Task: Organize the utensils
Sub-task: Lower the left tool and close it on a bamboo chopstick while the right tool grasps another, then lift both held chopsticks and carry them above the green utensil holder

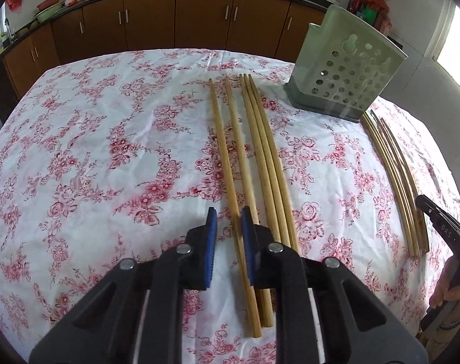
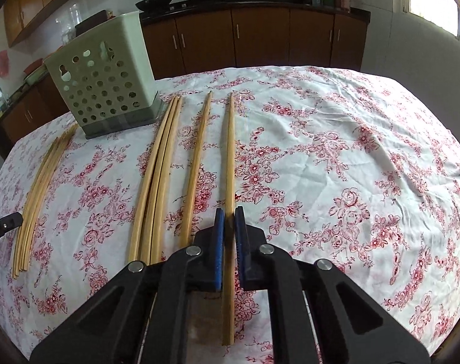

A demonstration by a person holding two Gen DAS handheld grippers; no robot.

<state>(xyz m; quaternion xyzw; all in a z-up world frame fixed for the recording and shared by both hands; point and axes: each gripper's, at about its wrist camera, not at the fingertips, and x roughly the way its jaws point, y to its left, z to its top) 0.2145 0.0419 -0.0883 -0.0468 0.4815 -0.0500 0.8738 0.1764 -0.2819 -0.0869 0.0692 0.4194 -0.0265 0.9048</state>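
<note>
1. The left claw (image 1: pixel 228 215) has blue ribbed pads set narrowly apart around one pale wooden chopstick (image 1: pixel 230 163); whether the pads actually press it cannot be told
2. The right claw (image 2: pixel 229 215) is pressed together, pinching the rightmost chopstick (image 2: pixel 230 151) of its own group between its blue pads
3. Just right of the left claw lie three more chopsticks (image 1: pixel 265 157), long, round, light tan, touching side by side and tapering toward their far ends
4. Left of the right claw one single chopstick (image 2: pixel 198 157) lies alone, then a tight bundle of three (image 2: pixel 160 166) beyond it
5. All lie flat, pointing away from the claws, on the worktop's white cloth (image 1: pixel 108 151) with red roses
6. Farther ahead, between the two groups, stands a pale green utensil holder (image 1: pixel 348 69) with round holes in its wall and a grey base
7. Behind the worktop runs a row of brown cabinets (image 1: pixel 199 21)
</note>
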